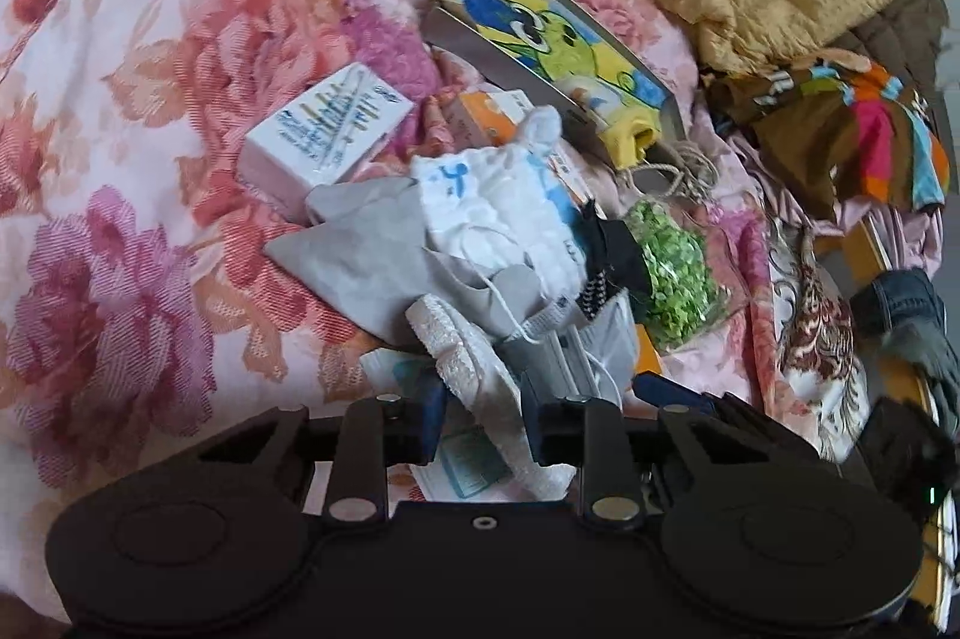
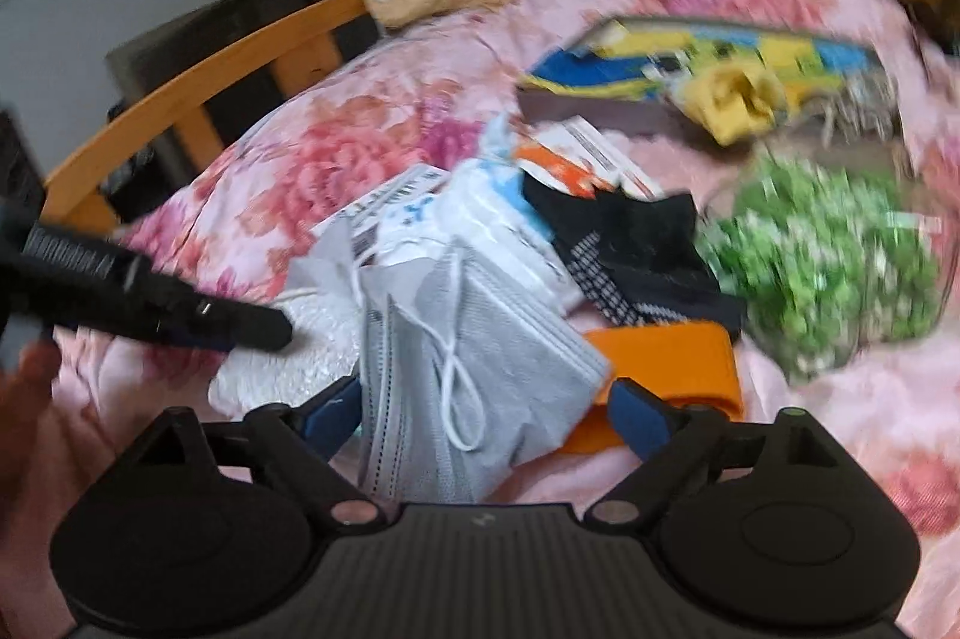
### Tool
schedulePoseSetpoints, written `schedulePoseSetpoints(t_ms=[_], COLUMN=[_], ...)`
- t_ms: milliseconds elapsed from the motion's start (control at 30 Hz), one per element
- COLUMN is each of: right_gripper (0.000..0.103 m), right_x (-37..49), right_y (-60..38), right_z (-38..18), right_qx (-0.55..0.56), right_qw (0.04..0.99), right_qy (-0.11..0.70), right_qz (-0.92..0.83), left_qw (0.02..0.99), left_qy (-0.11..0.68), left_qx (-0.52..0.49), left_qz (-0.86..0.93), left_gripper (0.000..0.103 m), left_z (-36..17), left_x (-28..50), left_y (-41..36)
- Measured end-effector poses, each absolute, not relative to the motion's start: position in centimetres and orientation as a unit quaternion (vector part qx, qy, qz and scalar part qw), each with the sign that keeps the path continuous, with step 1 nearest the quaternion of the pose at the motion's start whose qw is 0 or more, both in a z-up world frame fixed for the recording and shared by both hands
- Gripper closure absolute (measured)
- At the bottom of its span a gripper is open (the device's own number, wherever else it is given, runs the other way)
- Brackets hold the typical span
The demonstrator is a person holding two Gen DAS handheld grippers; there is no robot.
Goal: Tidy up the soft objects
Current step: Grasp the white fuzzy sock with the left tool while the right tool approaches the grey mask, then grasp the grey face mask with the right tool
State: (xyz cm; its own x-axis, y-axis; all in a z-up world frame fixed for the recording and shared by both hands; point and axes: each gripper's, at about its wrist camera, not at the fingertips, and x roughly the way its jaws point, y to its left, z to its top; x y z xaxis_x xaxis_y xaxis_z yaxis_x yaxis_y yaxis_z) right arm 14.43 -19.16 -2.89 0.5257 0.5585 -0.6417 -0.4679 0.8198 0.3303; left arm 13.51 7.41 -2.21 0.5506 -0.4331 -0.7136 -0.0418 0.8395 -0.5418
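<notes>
Soft objects heaped mid-bed. Left fingers (image 1: 483, 414) narrowed onto a textured white pad (image 1: 474, 369), pressing both sides. Right fingers (image 2: 483, 414) spread wide, straddling a pleated grey mask stack (image 2: 462, 363), pads apart from it. Beyond: black sock (image 2: 636, 249), green crinkly bag (image 2: 828, 267), floral bedspread (image 1: 150, 129) open leftward.

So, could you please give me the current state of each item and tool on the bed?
Left tool: shut on the white textured pad.
Right tool: open, astride the grey face mask.
Grey face mask: lying crumpled, not gripped.
Black sock: lying flat, untouched.
Green bag: lying loose.
Picture box: tilted.
</notes>
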Motion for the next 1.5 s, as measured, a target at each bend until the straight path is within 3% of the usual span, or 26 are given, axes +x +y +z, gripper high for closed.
schedulePoseSetpoints(t_ms=[333, 400, 567, 867, 1033, 1300, 1367, 1500], right_gripper=[0.011, 0.013, 0.019, 0.036, 0.056, 0.049, 0.053, 0.071], right_x=[15.4, 14.8, 13.8, 14.6, 14.3, 14.9, 14.7, 14.1], right_y=[-19.8, -19.3, -18.1, -18.7, -18.4, -18.6, -18.5, -18.1], right_z=[-3.4, -2.9, -2.5, -3.2, -3.2, -3.7, -3.6, -3.4], right_qx=[0.132, 0.117, 0.069, 0.085, 0.077, 0.095, 0.089, 0.074], right_qw=[0.846, 0.848, 0.857, 0.858, 0.857, 0.852, 0.854, 0.859], right_qy=[0.392, 0.379, 0.369, 0.386, 0.385, 0.401, 0.397, 0.386], right_qz=[0.337, 0.352, 0.353, 0.327, 0.333, 0.324, 0.324, 0.329], left_qw=[0.832, 0.829, 0.837, 0.836, 0.837, 0.848, 0.848, 0.856], left_qy=[0.466, 0.466, 0.453, 0.461, 0.464, 0.458, 0.461, 0.451], left_qx=[-0.281, -0.288, -0.279, -0.266, -0.250, -0.220, -0.214, -0.199], left_qz=[-0.107, -0.113, -0.125, -0.131, -0.150, -0.150, -0.151, -0.154], left_gripper=[0.067, 0.074, 0.077, 0.077, 0.077, 0.074, 0.074, 0.075], left_z=[-3.2, -3.1, -2.6, -3.3, -3.2, -3.4, -3.6, -3.3], left_x=[14.0, 14.0, 13.7, 14.4, 14.3, 14.3, 14.4, 14.1], left_y=[8.0, 8.0, 7.4, 6.8, 6.1, 5.3, 5.2, 4.8])
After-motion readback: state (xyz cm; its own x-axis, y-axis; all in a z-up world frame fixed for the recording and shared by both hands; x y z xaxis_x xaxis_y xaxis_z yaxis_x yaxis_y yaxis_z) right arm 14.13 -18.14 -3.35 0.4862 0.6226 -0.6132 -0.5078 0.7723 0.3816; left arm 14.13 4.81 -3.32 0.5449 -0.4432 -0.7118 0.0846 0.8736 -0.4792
